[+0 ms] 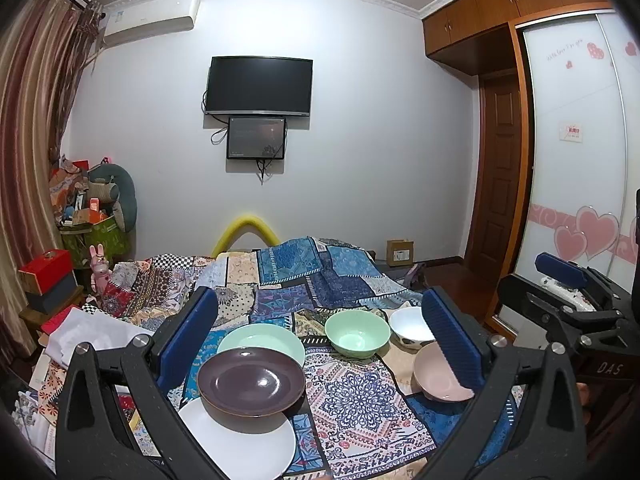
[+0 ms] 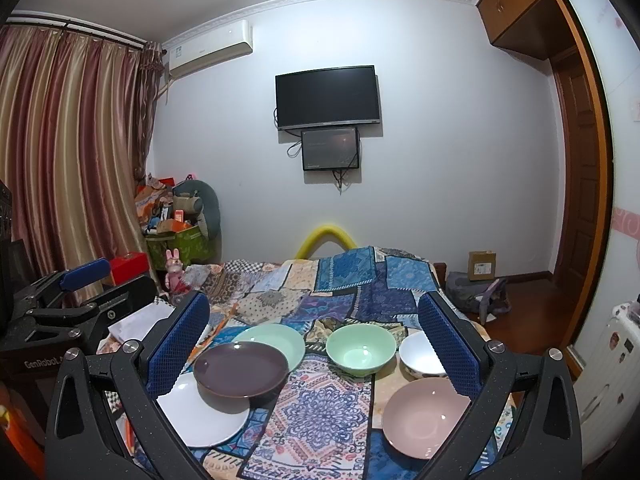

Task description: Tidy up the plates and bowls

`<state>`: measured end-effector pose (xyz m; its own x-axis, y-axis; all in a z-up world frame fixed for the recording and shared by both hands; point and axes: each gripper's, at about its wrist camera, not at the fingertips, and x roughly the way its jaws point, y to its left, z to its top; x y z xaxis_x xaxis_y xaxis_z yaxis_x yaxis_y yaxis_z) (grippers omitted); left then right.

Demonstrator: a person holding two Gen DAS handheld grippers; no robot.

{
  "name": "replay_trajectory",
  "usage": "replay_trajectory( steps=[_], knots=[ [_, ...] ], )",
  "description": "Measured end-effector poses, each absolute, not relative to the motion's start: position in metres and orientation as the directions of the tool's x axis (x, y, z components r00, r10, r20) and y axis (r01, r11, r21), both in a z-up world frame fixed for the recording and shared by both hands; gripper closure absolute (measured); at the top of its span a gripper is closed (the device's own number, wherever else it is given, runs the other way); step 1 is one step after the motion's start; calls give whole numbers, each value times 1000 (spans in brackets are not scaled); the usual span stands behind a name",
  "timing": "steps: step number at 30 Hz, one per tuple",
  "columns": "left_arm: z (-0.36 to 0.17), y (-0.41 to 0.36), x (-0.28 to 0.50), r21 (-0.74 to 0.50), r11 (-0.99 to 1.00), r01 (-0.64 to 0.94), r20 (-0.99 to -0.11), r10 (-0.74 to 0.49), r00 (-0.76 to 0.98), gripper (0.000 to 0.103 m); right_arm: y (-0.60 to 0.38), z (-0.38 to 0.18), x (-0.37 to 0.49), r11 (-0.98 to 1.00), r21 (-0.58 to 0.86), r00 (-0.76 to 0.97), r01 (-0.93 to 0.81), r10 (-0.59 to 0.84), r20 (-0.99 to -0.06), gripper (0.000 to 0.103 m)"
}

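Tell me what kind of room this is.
Most likely a bedroom at home: a patchwork quilt covers what looks like a bed, a TV hangs on the wall, and a wardrobe with heart-decorated sliding doors stands beside it.

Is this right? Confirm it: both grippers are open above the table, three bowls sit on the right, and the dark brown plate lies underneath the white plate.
One thing is wrong. The dark brown plate lies on top of the white plate, overlapping its far edge, as the right wrist view shows. The rest stands: left gripper and right gripper open, three bowls on the right.
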<state>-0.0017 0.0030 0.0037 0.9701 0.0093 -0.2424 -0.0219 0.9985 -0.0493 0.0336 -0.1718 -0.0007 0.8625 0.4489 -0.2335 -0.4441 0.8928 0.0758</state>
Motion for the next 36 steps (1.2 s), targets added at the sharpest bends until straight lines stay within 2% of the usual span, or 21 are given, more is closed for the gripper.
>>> replay_trajectory(
  steps=[12,22,30,31,33,36],
  knots=[
    [-10,21,11,-65,998,-5,-283,-13,959,0,-154,-19,52,878,83,831,-471,473,-293,0],
    [-47,80,53,-188,982,-19,-440,-67,896,0,-130,-54,89,867,95,772,-489,481,-416,0],
    [-82,118,83,-113,991,-77,-549,2,836,0,-112,-83,120,862,109,717,-495,476,-509,0],
    [-86,124,87,-115,991,-75,-567,-3,823,1,-110,-87,125,862,113,709,-495,476,-521,0],
    [-96,136,96,-118,990,-80,-613,-9,790,12,-105,-94,132,860,118,696,-497,476,-537,0],
    [-115,151,111,-88,990,-108,-682,19,731,16,-92,-103,145,855,118,673,-505,476,-565,0]
  ],
)
